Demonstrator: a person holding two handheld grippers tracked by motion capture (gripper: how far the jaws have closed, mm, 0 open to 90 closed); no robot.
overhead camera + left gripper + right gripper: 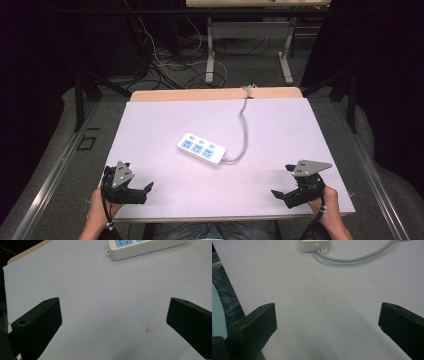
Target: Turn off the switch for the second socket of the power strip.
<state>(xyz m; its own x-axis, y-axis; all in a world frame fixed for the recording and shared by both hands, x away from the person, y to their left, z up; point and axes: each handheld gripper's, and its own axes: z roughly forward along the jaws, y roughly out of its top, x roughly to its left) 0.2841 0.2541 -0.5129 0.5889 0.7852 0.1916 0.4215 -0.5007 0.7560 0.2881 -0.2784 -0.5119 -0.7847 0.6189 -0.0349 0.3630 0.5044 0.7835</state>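
Power strip (pixel 202 149) lay flat near the middle of the white table (pixel 280 120), long axis running diagonally from far-left to near-right, 3 blue socket faces up. It looked like a rigid plastic shell, light to moderate in weight, smooth and probably a bit slippery on the long sides; not fragile, but likely to skid on the sheet if pushed. Best hold, in my judgement, was across the narrow width near the middle, jaws on the 2 long side walls, keeping off the socket faces. Grey cord (pixel 243 131) left the near-right end, curved right and ran to the far table edge; stiff-ish and springy, it would likely drag or twist the strip when lifted, so a 2nd hold near the cord end might help. Left gripper (pixel 140 186) sat at the near-left corner, jaws spread wide with nothing between them; the strip lay well apart, to its far right, and in the left gripper view its end (pixel 140 247) sat at the top, far beyond the jaw tips. Right gripper (pixel 284 181) sat at the near-right, jaws also spread and empty; the strip lay well apart to its far left, the cord end (pixel 315 245) at the top of the right gripper view.
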